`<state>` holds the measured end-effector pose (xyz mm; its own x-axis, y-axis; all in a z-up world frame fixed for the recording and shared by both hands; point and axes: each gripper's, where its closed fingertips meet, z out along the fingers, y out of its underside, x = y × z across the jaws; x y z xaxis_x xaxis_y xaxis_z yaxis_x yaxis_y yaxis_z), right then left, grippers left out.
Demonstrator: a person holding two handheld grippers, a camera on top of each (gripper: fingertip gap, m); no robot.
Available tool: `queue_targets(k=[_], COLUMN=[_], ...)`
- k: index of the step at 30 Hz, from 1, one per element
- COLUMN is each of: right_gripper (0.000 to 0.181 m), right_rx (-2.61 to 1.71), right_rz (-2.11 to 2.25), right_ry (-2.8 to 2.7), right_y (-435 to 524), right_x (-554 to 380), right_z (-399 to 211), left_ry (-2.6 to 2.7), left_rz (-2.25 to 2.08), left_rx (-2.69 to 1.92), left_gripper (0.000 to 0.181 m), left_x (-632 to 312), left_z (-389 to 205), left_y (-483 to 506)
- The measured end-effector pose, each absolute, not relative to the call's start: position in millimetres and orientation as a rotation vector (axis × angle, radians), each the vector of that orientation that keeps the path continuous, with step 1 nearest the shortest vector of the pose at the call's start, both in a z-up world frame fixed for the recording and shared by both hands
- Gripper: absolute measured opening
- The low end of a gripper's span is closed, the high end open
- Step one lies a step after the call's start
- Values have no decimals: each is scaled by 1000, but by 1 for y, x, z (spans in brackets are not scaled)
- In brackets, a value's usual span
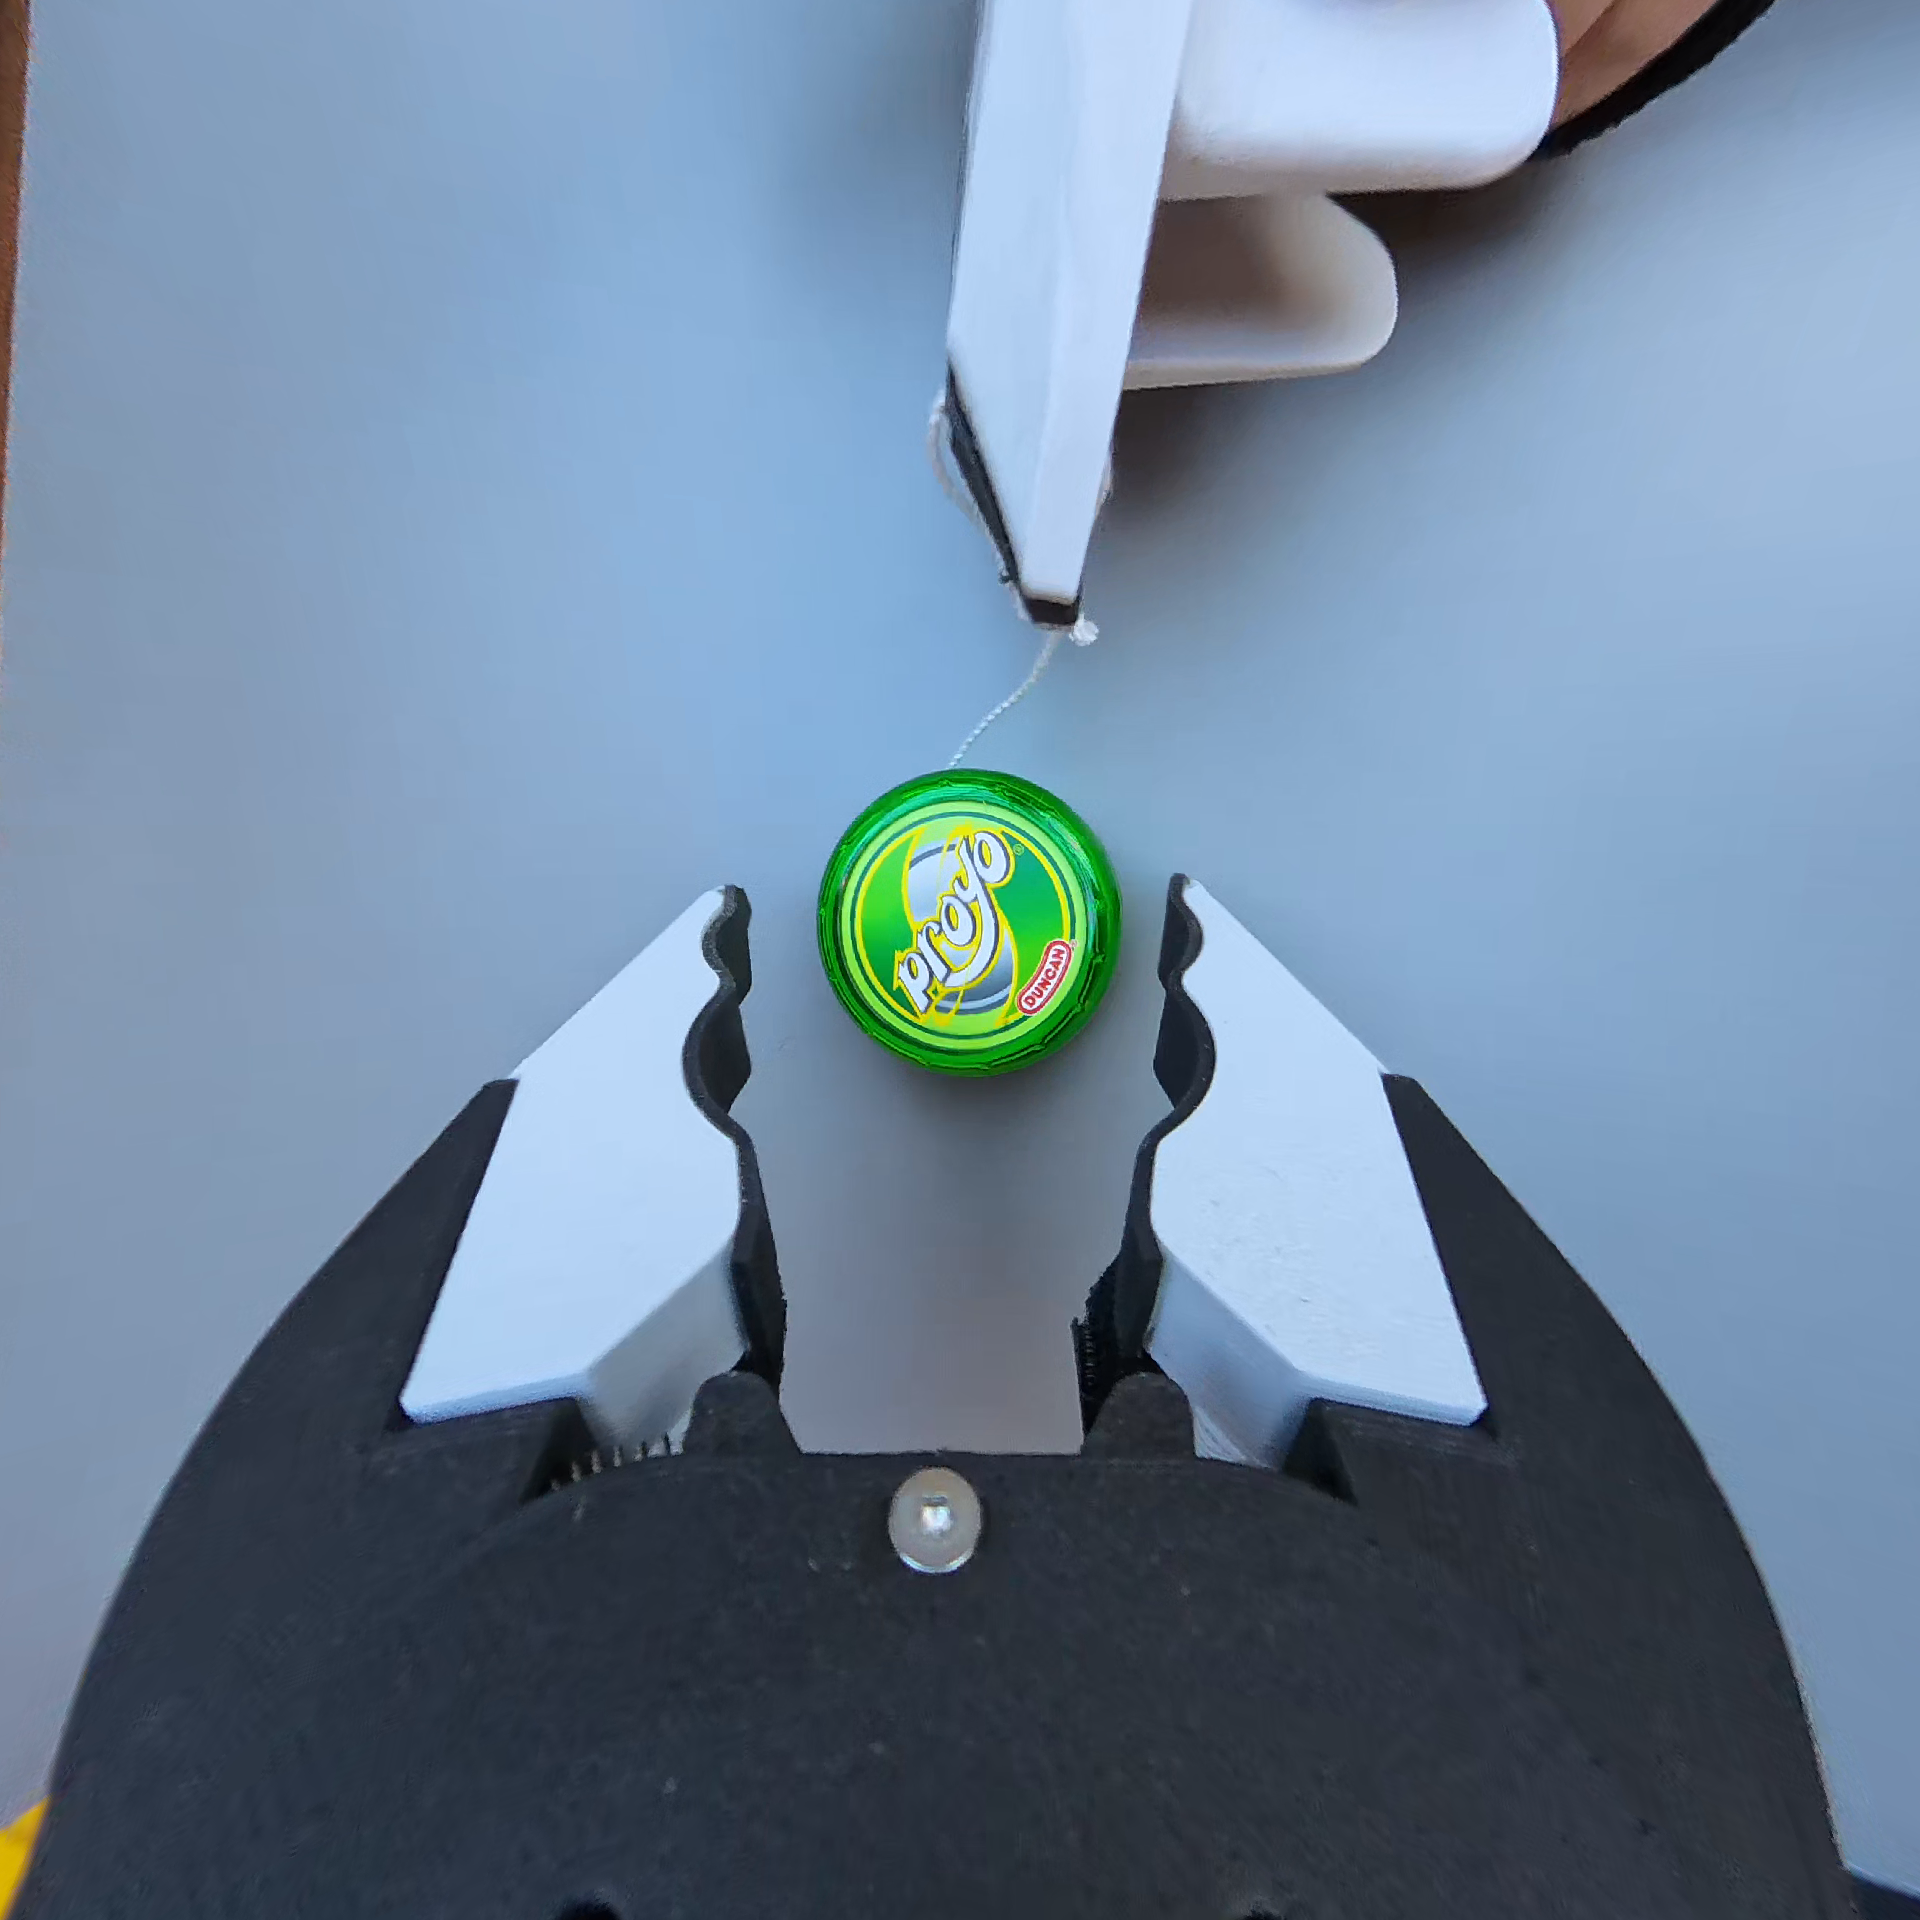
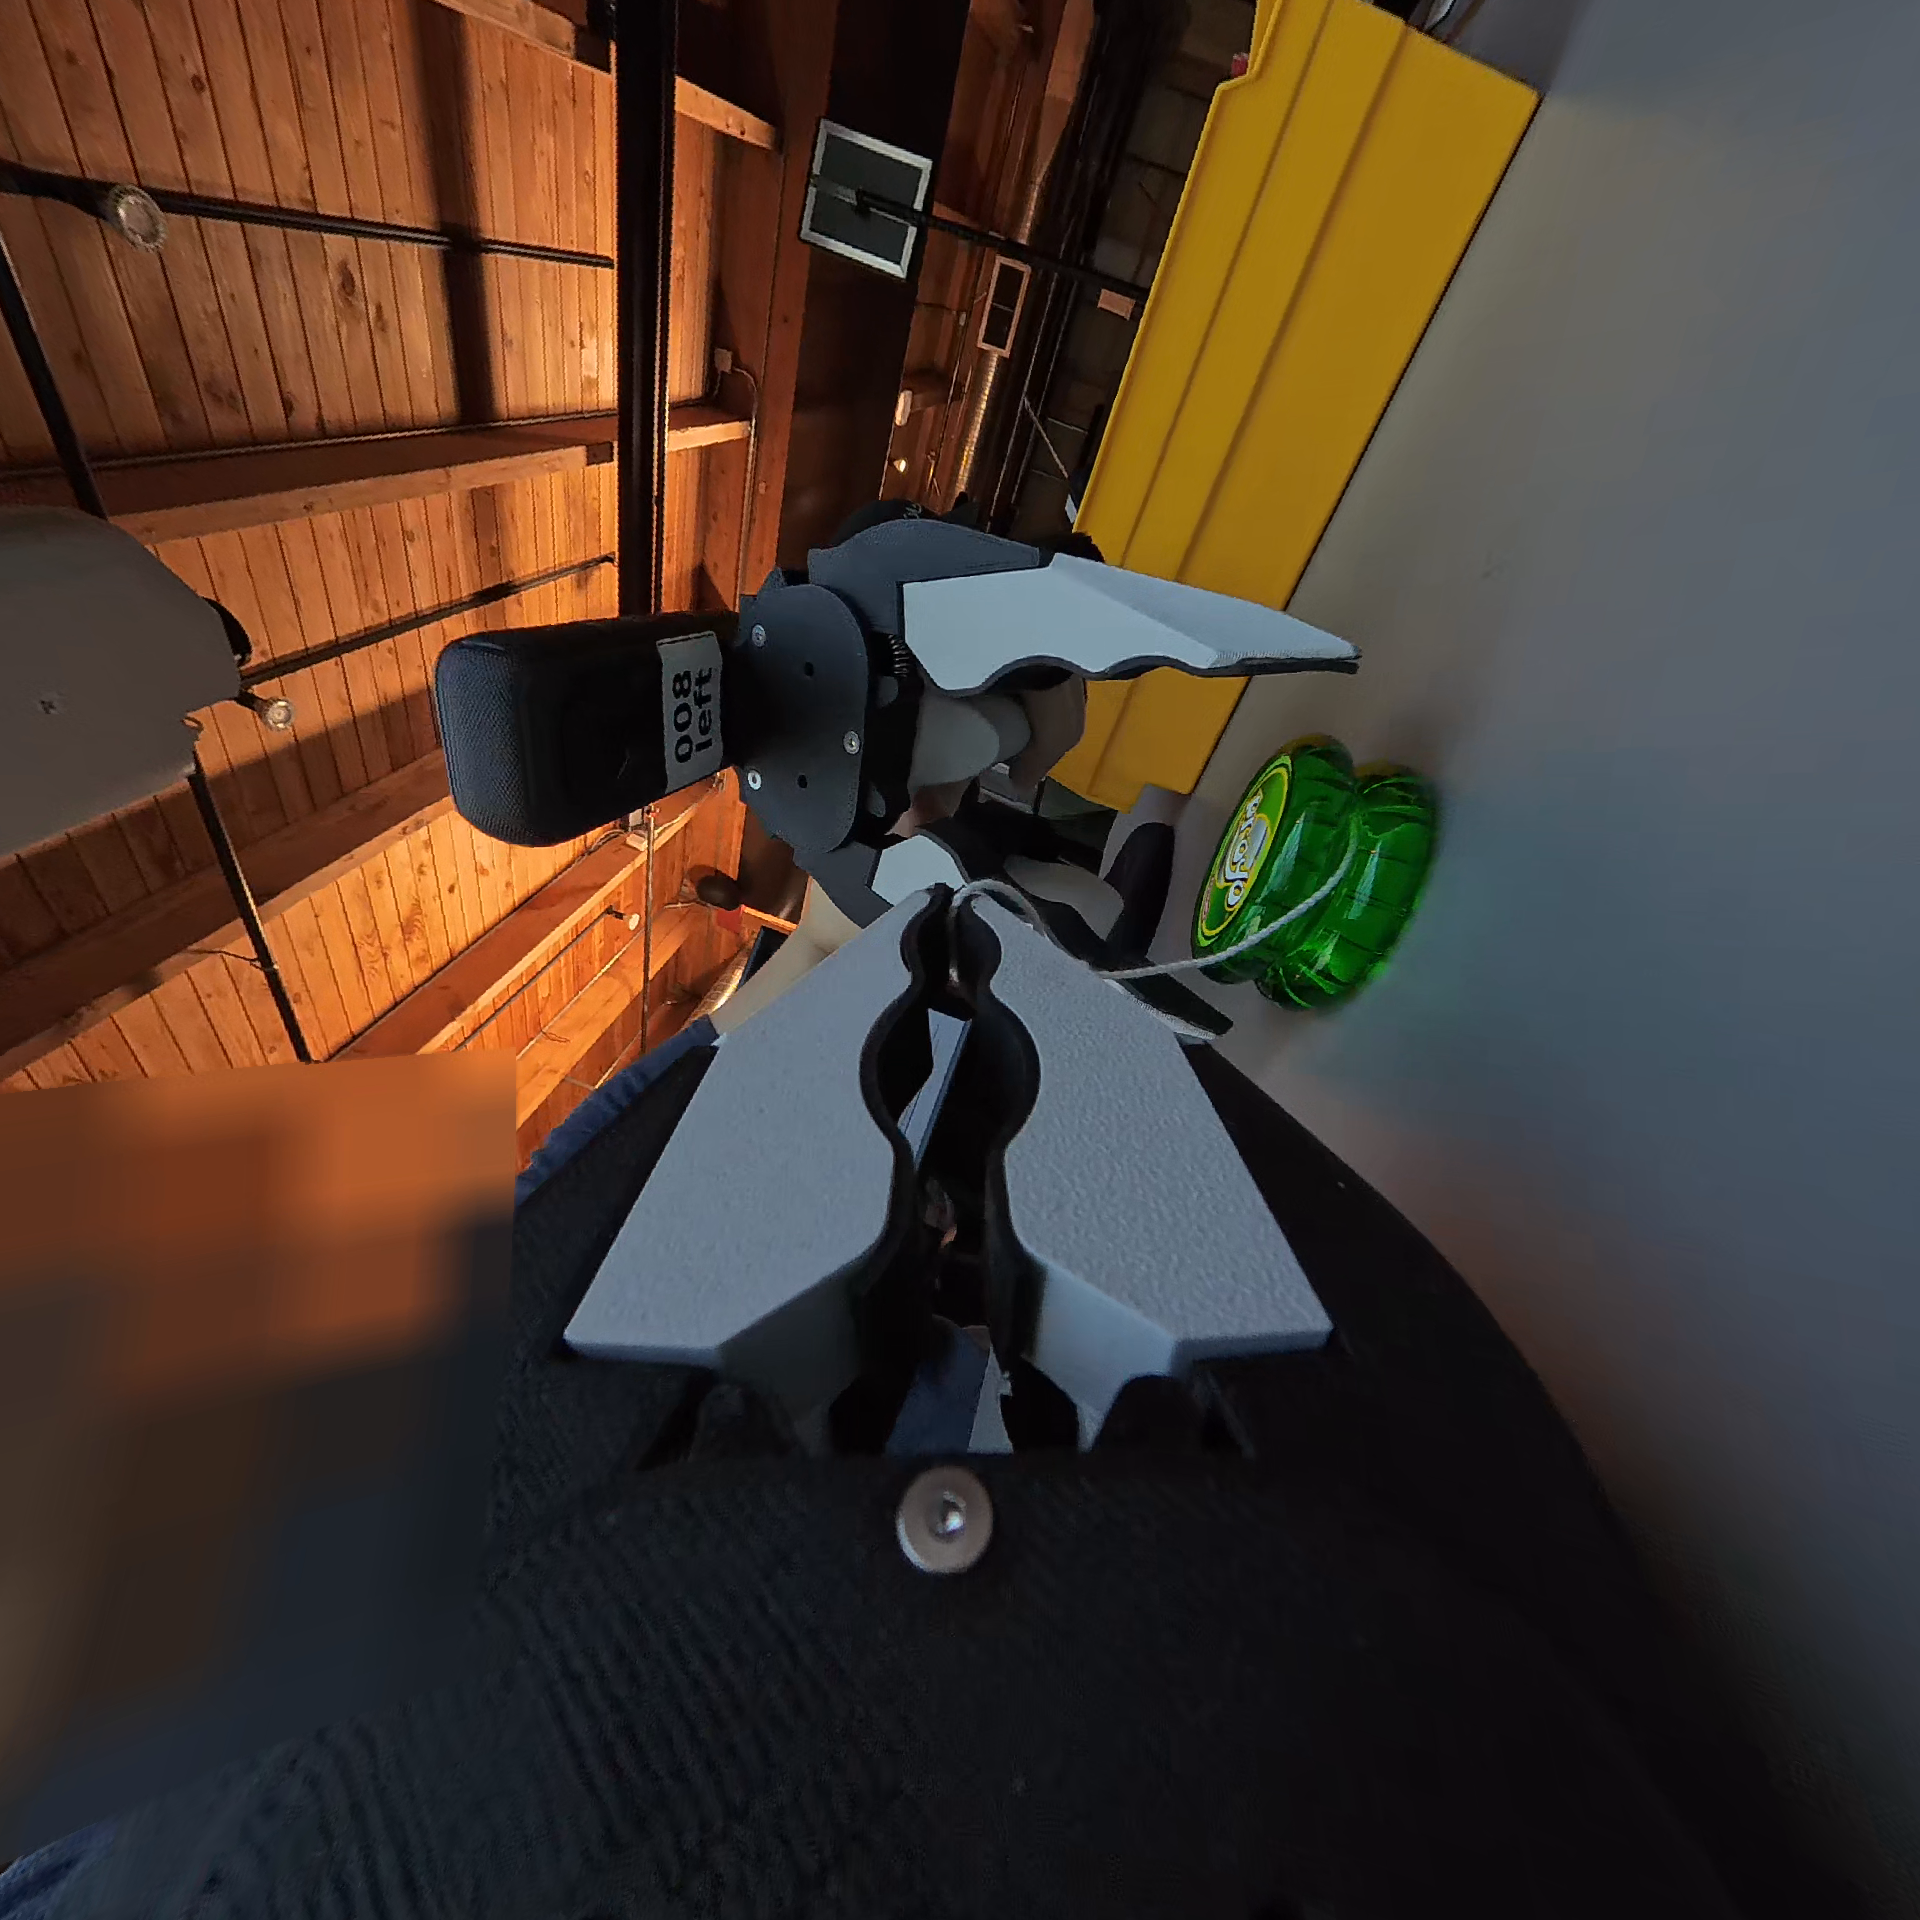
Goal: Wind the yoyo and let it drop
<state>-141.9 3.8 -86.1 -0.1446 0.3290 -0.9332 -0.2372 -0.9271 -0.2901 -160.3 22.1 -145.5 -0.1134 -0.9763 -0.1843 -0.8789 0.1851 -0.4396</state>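
Note:
A green yoyo (image 1: 969,923) lies flat on the grey table (image 1: 416,520), its printed face up. My left gripper (image 1: 958,899) is open above it, one finger on each side, not touching. A white string (image 1: 1003,707) runs from the yoyo up to my right gripper (image 1: 1055,613), which is shut on the string's end. In the right wrist view the right gripper (image 2: 951,902) pinches the string (image 2: 1174,966), which leads to the yoyo (image 2: 1314,883). The left gripper (image 2: 1226,831) also shows there, open beside the yoyo.
A yellow panel (image 2: 1278,343) stands along the table's far edge in the right wrist view. A wooden ceiling with beams (image 2: 312,364) fills the background. A person's hand (image 1: 1621,52) holds the right gripper at the top of the left wrist view. Across from one pair of fingers to the other is roughly 6 centimetres.

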Motion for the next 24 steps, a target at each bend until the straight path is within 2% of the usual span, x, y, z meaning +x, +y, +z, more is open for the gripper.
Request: queue_targets(k=[1, 17, 24], right_gripper=[0, 0, 0], right_rx=[-1765, -1775, -1737], right_rz=[2127, 2126, 2111], right_ry=[-101, -112, -132], right_y=[4, 3, 3], right_x=[-142, -143, -141], right_z=[-86, -87, -80], left_ry=[2070, 2296, 2085], left_rz=[-283, -42, -182], left_rx=[-1745, -1694, -1786], left_gripper=[79, 62, 61], left_x=[-162, -165, -156], left_z=[-147, -157, -152], left_y=[22, 21, 25])
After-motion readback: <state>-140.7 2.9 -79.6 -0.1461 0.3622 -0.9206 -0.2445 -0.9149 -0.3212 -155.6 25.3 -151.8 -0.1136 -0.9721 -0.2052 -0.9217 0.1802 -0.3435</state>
